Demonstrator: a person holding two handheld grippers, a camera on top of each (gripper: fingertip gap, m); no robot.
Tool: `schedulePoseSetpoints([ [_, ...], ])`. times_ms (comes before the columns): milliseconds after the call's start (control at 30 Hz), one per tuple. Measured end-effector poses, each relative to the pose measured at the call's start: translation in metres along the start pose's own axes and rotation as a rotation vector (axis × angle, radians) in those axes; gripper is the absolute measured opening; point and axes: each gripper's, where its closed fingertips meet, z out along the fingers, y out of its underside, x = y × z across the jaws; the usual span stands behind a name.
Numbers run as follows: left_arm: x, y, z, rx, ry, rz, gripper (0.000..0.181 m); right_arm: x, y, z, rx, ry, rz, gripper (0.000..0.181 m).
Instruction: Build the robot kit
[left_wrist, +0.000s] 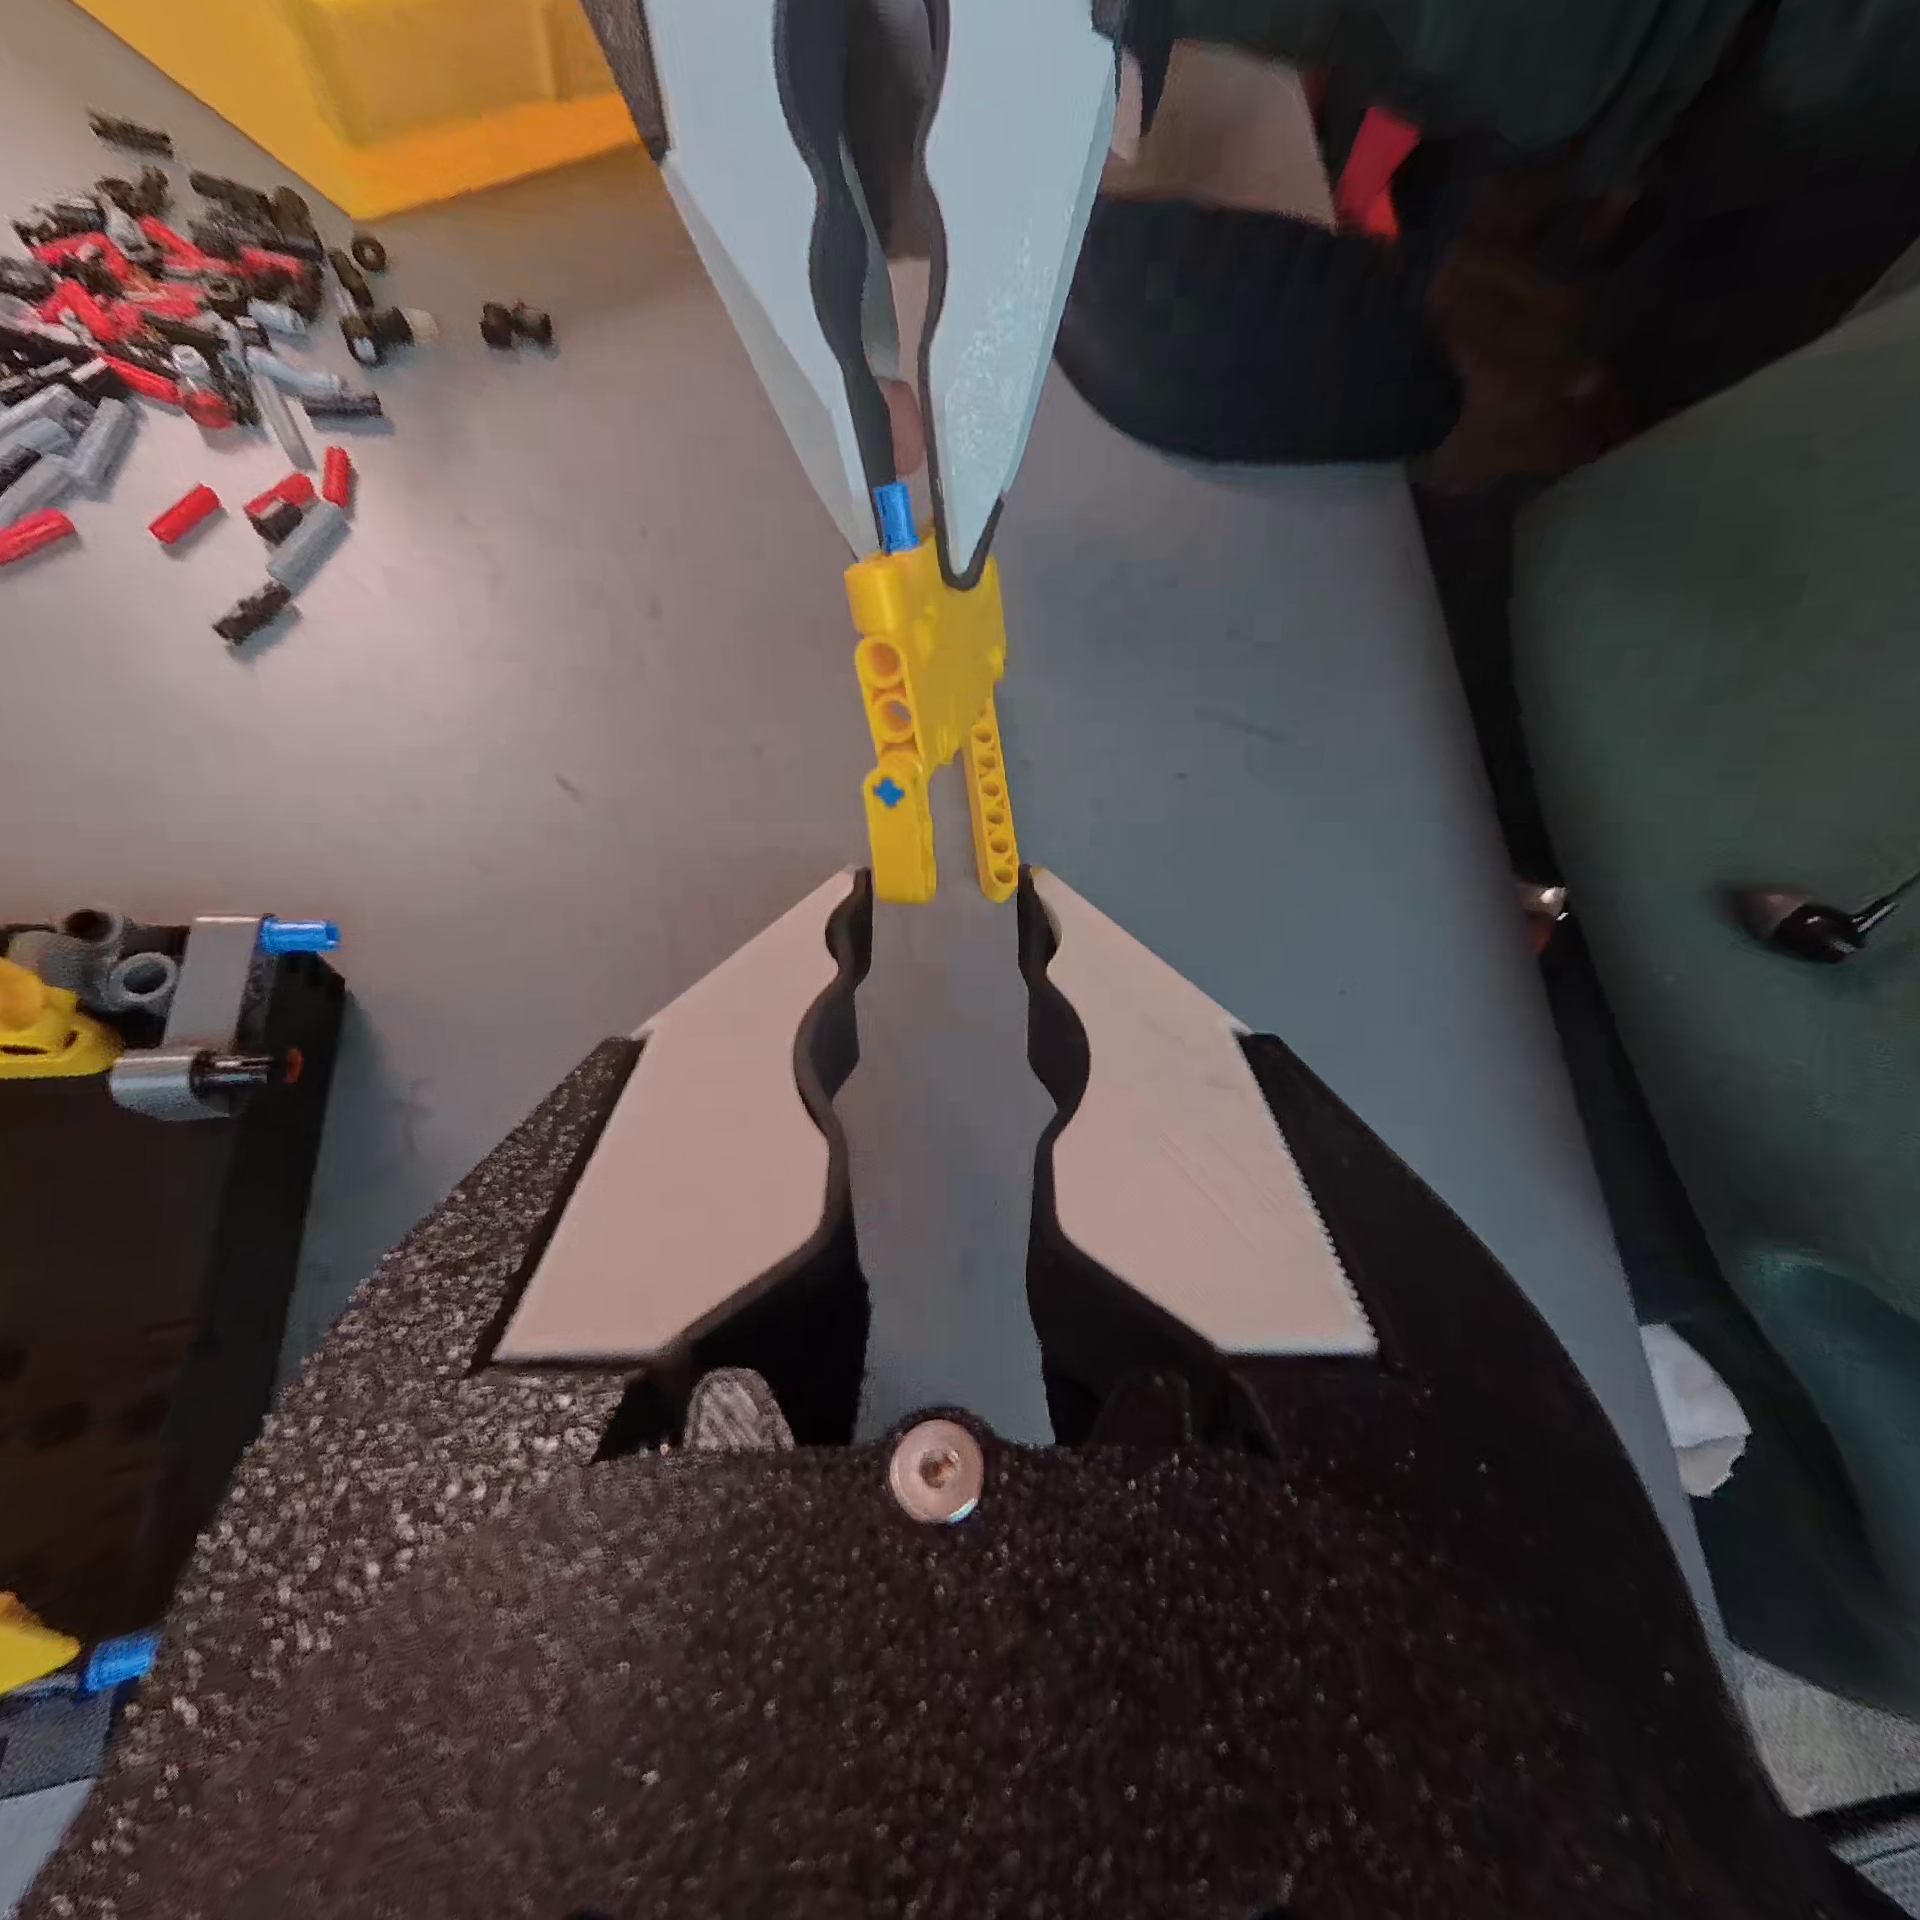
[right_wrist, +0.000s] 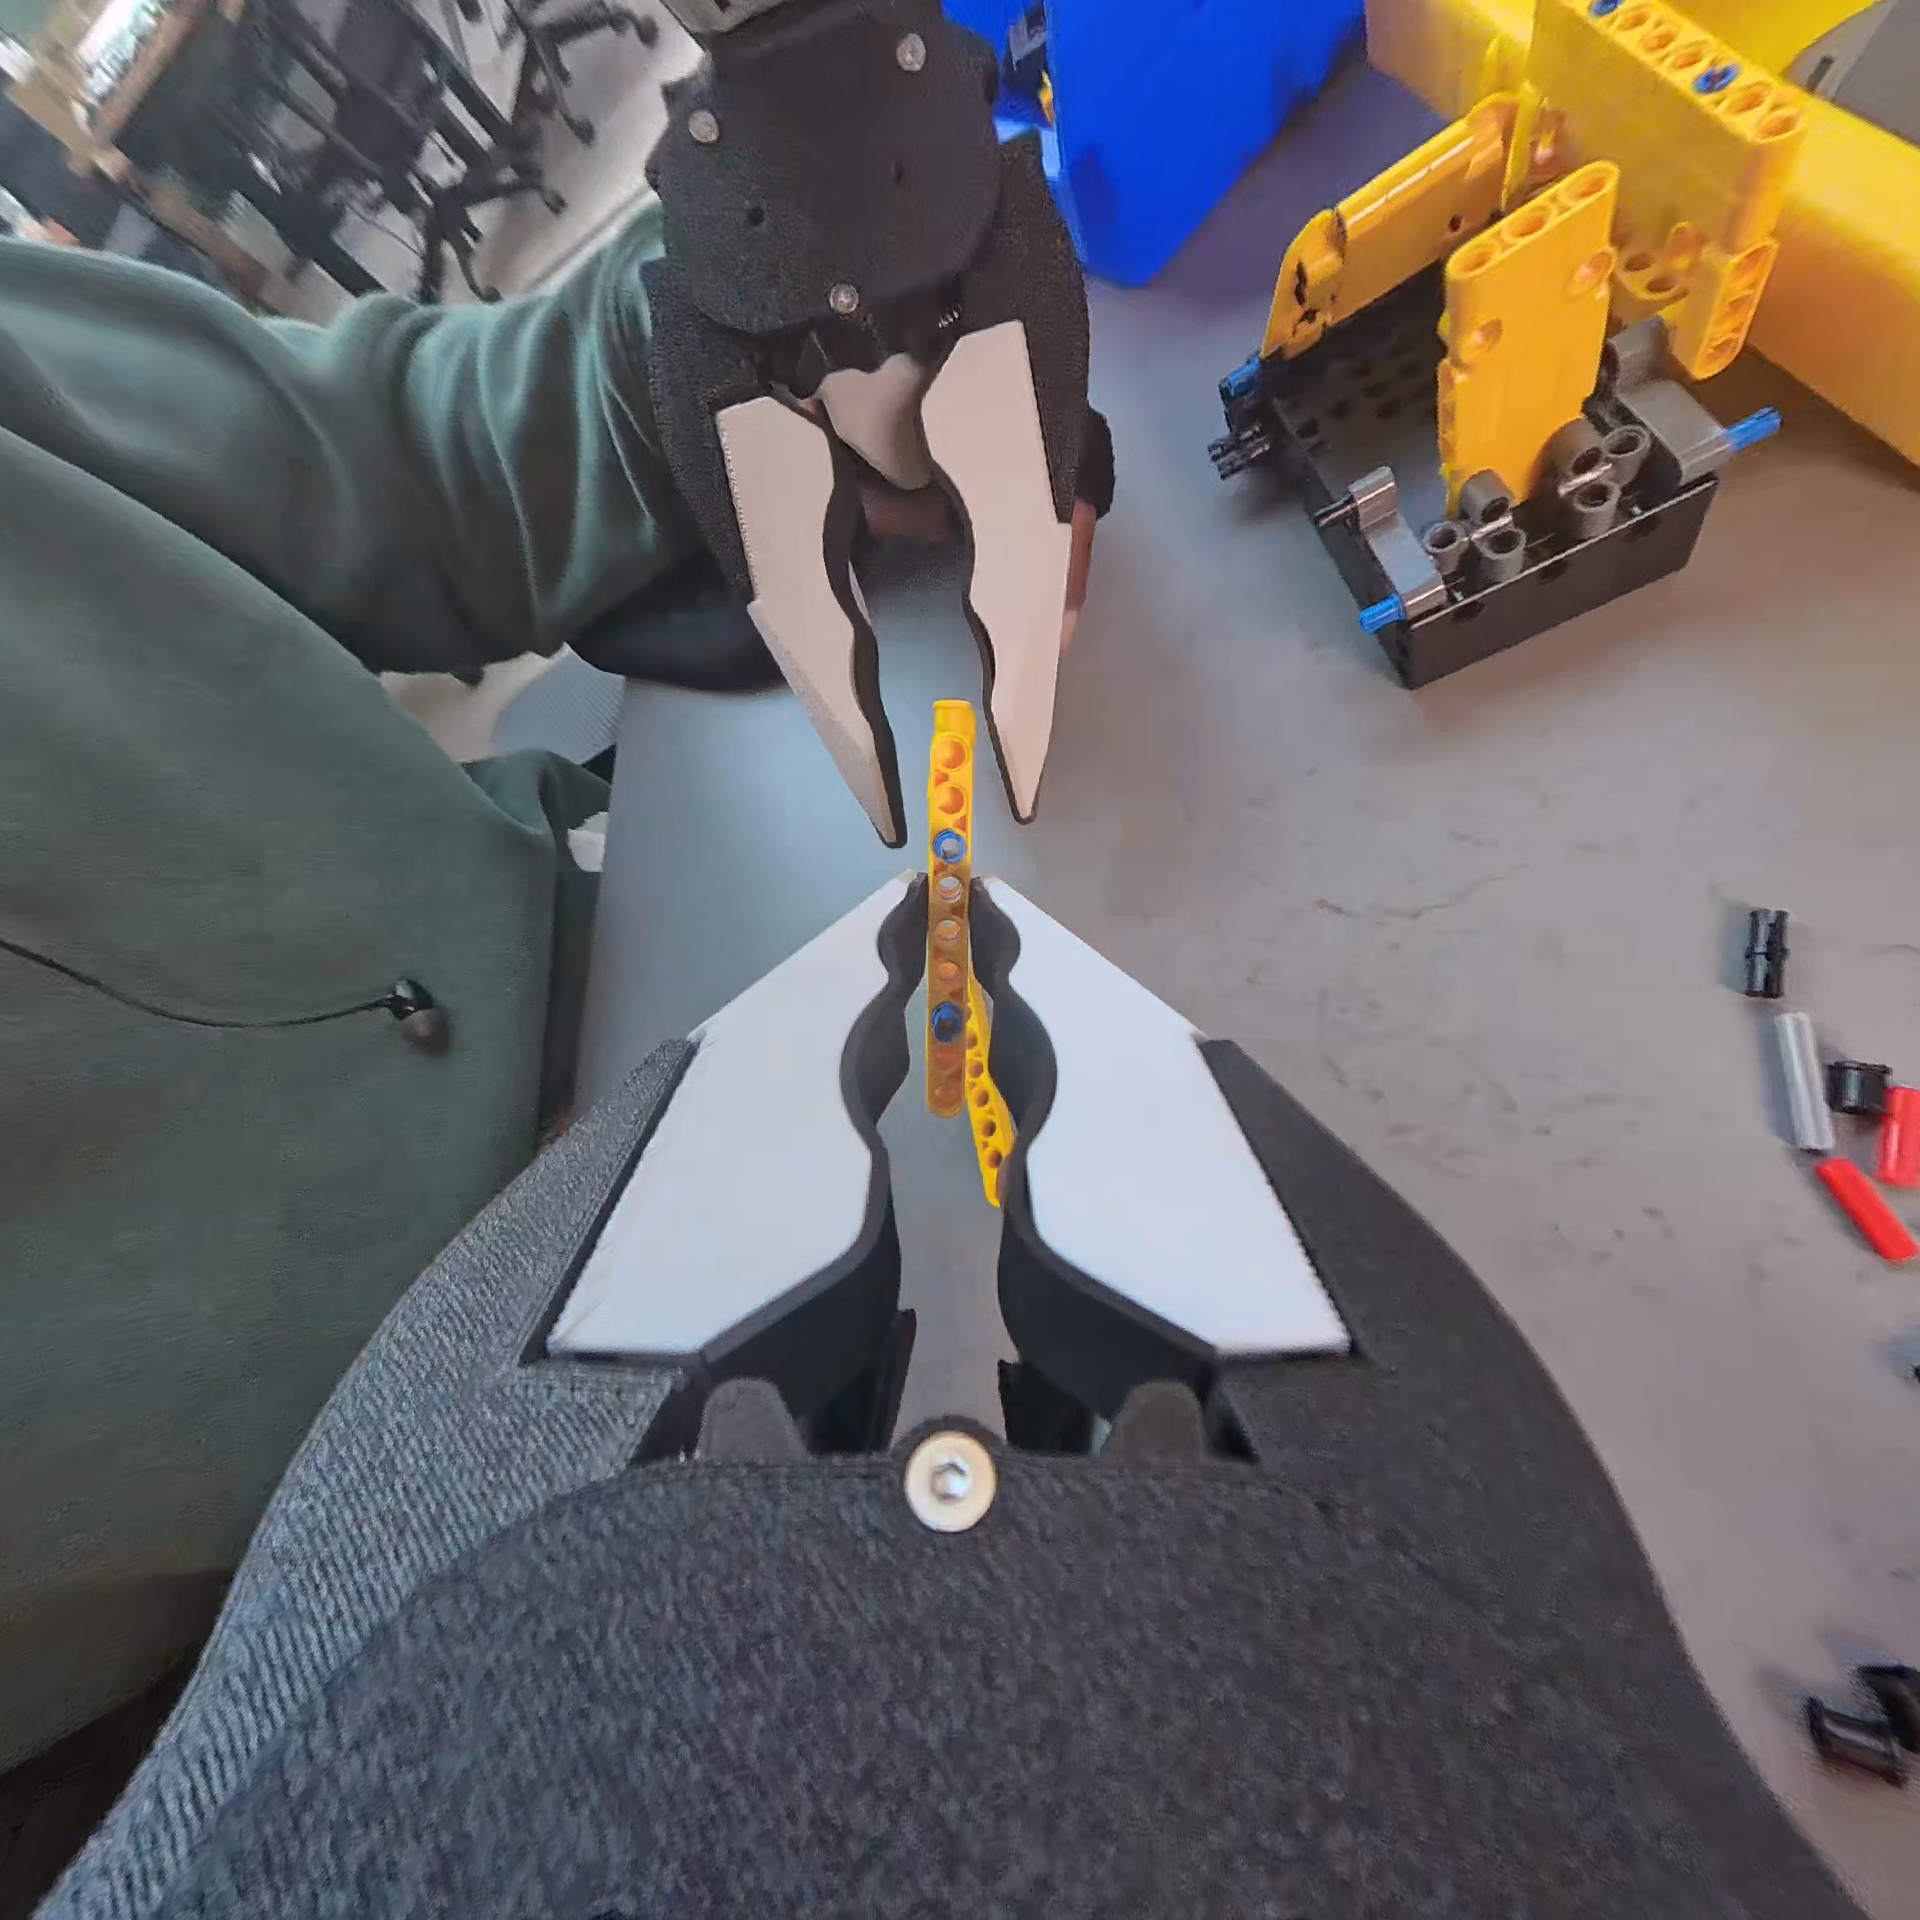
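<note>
Right gripper (right_wrist: 948, 883) is pinching the yellow beam assembly (right_wrist: 951, 935) at its upper end, holding it in the air above the grey table (right_wrist: 1351, 935). Left gripper (left_wrist: 940, 883) is spread, its tips flanking the assembly's two free legs; contact unclear. Assembly is reading as light, rigid plastic, smooth-sided, pinned with blue pins (left_wrist: 894, 516), so joints may pivot; best hold is across the flat beam faces. Loose parts pile (left_wrist: 156, 343) and a partly built model (right_wrist: 1507, 416) are sitting well apart. No legible writing.

Office (open-plan), swivel chairs (right_wrist: 457, 125), grey table (right_wrist: 1351, 831), building-brick parts (left_wrist: 156, 343)
</note>
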Motion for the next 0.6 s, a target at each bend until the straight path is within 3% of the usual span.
schedulePoseSetpoints([
  [100, 0.007, -0.028, -0.013, 0.186, 0.070, -0.065, 0.024, -0.006, -0.006, -0.011, 0.044, -0.043, 0.014, 0.007],
  [200, 0.010, -0.042, -0.019, 0.278, 0.091, -0.070, 0.018, -0.011, -0.007, -0.017, 0.040, -0.045, -0.014, 0.007],
  [367, 0.011, -0.041, -0.007, 0.265, 0.079, -0.066, 0.021, -0.015, -0.005, -0.011, -0.003, 0.005, -0.095, 0.007],
  [467, 0.008, -0.038, 0.000, 0.232, 0.036, -0.054, 0.008, -0.012, -0.007, -0.007, -0.016, 0.056, -0.131, 0.007],
  [600, -0.001, -0.040, -0.001, 0.240, -0.016, -0.095, 0.007, -0.002, -0.014, -0.010, -0.001, 0.177, -0.240, 0.008],
])
